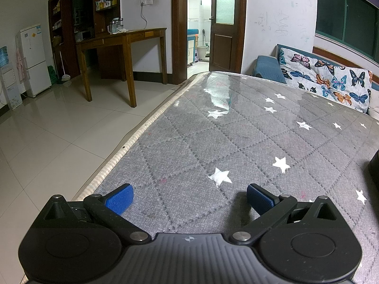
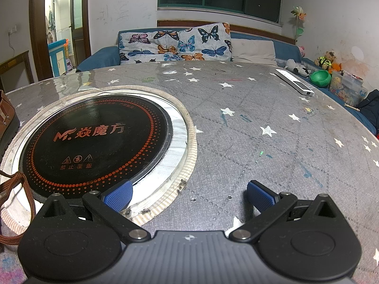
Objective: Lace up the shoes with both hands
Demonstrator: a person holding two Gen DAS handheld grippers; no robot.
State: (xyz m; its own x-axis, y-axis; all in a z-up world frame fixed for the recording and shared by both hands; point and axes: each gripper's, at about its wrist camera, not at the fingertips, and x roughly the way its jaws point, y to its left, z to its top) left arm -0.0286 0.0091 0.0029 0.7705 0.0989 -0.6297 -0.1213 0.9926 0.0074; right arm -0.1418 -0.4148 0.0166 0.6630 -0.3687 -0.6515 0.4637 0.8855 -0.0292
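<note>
The left gripper (image 1: pixel 189 198) hangs low over the grey star-patterned table cover (image 1: pixel 213 142), its blue pads spread wide with nothing between them. Ahead of it the cover runs bare to the far rim; the table's braided edge (image 1: pixel 132 139) falls away just left of its left finger. The right gripper (image 2: pixel 189 197) is likewise released and empty, its left pad over the black induction hob (image 2: pixel 94 139) set in the table. Only this view shows the task's things: a brown shoe (image 2: pixel 8 118) at the far left, and its brown lace (image 2: pixel 22 187) looped beside the gripper's left side
</note>
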